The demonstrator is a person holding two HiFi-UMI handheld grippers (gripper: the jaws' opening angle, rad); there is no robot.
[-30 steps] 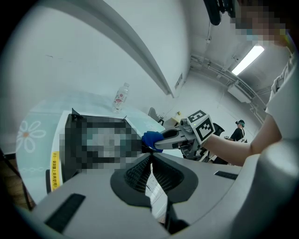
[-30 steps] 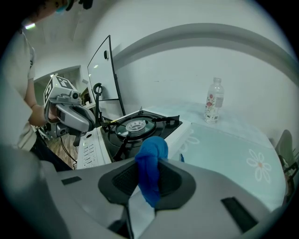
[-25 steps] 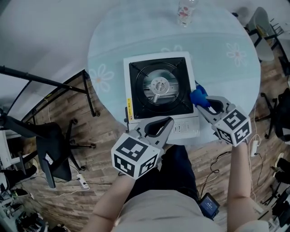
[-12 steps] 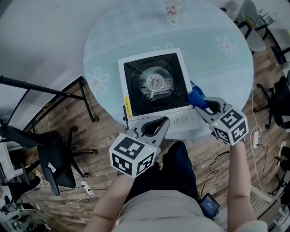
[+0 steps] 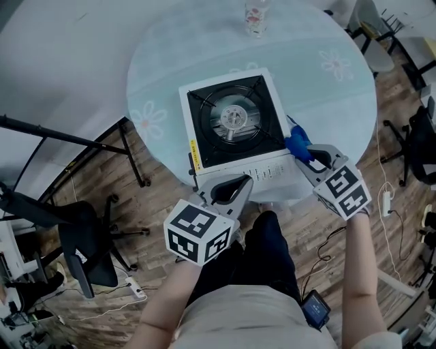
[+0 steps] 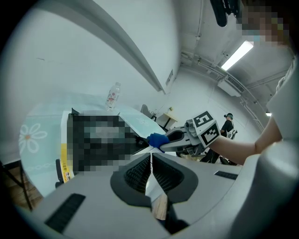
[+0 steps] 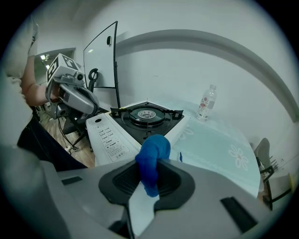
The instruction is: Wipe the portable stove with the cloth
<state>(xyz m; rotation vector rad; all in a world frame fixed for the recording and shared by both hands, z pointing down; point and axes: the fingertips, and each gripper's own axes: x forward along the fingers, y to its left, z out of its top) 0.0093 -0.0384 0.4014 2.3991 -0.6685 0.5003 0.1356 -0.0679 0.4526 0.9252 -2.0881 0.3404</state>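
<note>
The right gripper (image 7: 150, 170) has its jaws clamped on a blue cloth (image 7: 152, 158), and a rounded wad of it sticks out past the tips. Just ahead of those jaws and a little to their left lies the stove (image 7: 140, 122). The cloth sits at its near right corner, though contact cannot be made out. In the head view the cloth (image 5: 298, 144) lies against the right edge of the stove (image 5: 235, 123), by the white control strip.

The left gripper (image 5: 244, 181) has its jaws together with only a thin slit between the pads and nothing in them. Its tips point at the stove's front edge, just short of it. The stove stands on a round bench (image 5: 340, 102) with a pale daisy-print cover, and far beyond both sets of jaws stands a small bottle (image 5: 255, 17).
</note>
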